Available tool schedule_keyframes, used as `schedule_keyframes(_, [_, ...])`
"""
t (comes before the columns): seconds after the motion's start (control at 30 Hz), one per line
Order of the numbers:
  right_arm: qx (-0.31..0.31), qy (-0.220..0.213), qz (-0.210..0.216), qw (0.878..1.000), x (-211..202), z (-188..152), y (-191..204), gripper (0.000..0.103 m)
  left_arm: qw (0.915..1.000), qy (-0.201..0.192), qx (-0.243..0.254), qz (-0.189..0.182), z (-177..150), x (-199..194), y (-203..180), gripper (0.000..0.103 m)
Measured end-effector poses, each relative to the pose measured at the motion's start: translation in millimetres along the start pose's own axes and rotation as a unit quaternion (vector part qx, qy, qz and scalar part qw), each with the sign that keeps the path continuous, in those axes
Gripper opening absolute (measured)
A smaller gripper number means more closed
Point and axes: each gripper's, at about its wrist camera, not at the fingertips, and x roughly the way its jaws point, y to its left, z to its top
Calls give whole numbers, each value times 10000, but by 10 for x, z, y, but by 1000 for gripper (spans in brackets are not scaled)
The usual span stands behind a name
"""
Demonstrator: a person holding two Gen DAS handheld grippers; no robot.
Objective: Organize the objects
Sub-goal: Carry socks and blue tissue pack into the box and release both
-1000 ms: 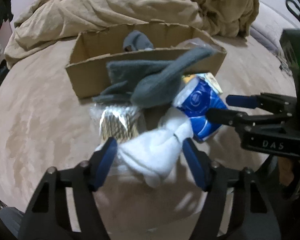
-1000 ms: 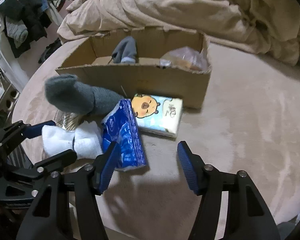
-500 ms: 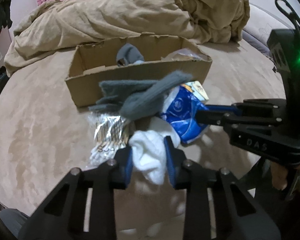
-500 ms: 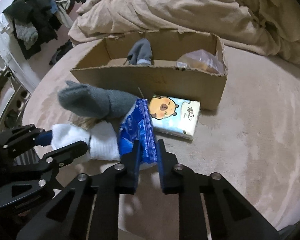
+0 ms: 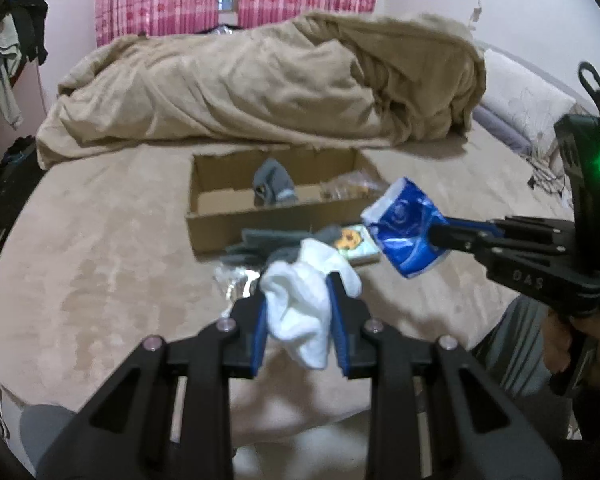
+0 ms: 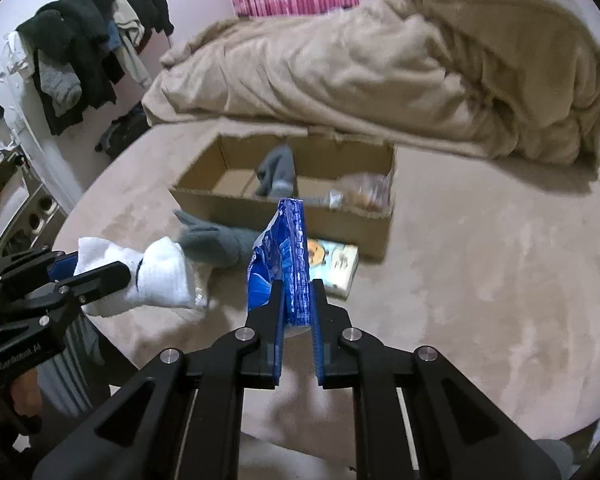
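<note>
My left gripper is shut on a white sock and holds it above the bed; the sock also shows in the right wrist view. My right gripper is shut on a blue tissue pack, lifted off the bed, which also shows in the left wrist view. An open cardboard box lies behind, with a grey sock and a clear bag inside. Grey socks and a cartoon tissue pack lie in front of the box.
A crumpled beige blanket is heaped behind the box. A shiny packet lies under the white sock. Clothes hang on a rack at the left. Pillows lie at the far right.
Both grippers closed on their items, then lifted up and back: the white sock and the blue tissue pack have left the bed. The box now looks farther away.
</note>
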Motion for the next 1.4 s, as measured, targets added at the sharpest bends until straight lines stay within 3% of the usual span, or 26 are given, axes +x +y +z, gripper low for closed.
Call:
schedule_keyframes(0.33, [-213,-418,-58,9989,-519,231,196,12,9994,-321,-103,24,245,-466,85,28])
schedule_keyframes(0.53, [-134,-578,-116,9982,-586,368,154,12,9986,-379,-359,32,451,-423,260,28])
schedule_keyframes(0.77, [-85,-645,-286,9975,-523,625,60,12,9966,-386,-663,307,674,-225,562,28])
schedule_keyframes(1.03, [155,-536,-232,9982,-31,899,-103,12,9964,-416,-664,317,950,281,737,28])
schedule_keyframes(1.4, [547,110,-186,9983,1021,865,-263,13,9968,203,-757,159,939,1341,868,29])
